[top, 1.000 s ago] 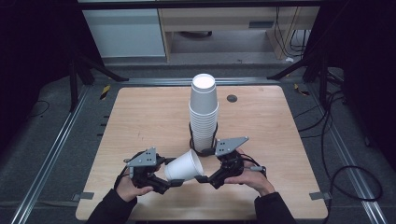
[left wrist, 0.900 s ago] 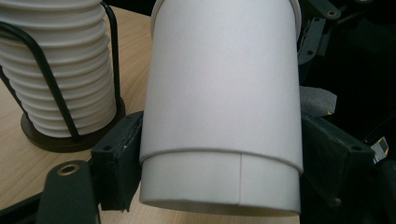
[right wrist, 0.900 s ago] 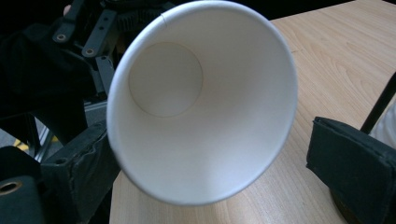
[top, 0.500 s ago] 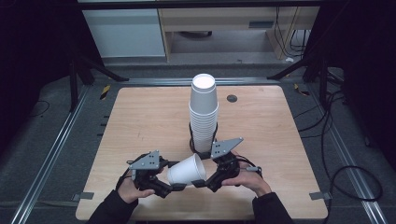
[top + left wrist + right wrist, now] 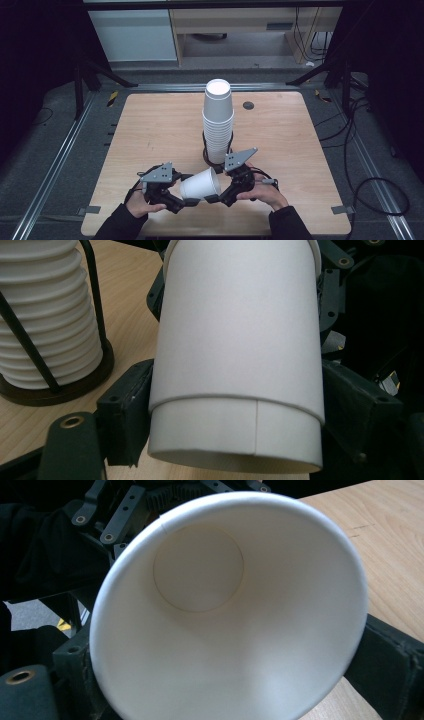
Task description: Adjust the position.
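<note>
Worktop (image 5: 150, 125) mostly bare, open room left and right. Cup stack (image 5: 218, 120) stands mid-worktop. Single cup (image 5: 201, 184) lies sideways near front edge, pinched between left hand-held gripper (image 5: 186, 202) at base and right hand-held gripper (image 5: 212, 198) at rim.

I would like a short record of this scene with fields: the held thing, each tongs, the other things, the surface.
held thing: white paper cup, lying sideways above the table
left tongs: jaws on both sides of the cup's base end
right tongs: jaws on both sides of the cup's rim end
other things: stack of white cups in a black wire holder
surface: wooden table
</note>
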Motion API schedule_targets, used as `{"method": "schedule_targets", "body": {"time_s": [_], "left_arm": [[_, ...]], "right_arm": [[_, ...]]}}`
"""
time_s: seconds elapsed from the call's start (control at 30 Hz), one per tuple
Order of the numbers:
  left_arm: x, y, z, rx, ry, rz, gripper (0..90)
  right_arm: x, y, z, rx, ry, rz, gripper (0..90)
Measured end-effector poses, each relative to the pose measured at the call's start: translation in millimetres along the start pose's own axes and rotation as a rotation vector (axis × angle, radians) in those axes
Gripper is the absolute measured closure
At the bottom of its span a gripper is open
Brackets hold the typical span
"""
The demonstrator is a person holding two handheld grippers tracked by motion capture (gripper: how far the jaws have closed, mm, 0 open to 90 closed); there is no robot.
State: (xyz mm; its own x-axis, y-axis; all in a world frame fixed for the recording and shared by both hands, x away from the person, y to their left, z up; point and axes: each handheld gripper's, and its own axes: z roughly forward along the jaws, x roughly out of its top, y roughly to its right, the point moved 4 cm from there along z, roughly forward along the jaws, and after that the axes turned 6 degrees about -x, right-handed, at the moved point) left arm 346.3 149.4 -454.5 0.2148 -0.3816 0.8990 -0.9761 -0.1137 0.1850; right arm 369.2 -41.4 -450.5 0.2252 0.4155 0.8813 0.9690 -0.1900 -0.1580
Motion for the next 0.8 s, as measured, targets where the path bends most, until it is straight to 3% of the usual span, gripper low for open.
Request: {"method": "schedule_targets", "body": {"time_s": [0.3, 0.43, 0.8], "left_arm": [[2.8, 1.0, -4.1, -0.005, 0.012, -0.014, 20.3], [3.7, -0.1, -9.2, 0.003, 0.014, -0.012, 18.8], [-4.4, -11.3, -15.0, 0.082, -0.058, -0.034, 15.6]], "right_arm": [[1.2, -0.6, -2.8, 0.006, 0.008, 0.001, 8.0], [2.2, 1.3, -7.7, -0.013, 0.007, -0.004, 8.0], [7.2, 12.8, -26.9, -0.147, -0.079, -0.056, 7.9]]}}
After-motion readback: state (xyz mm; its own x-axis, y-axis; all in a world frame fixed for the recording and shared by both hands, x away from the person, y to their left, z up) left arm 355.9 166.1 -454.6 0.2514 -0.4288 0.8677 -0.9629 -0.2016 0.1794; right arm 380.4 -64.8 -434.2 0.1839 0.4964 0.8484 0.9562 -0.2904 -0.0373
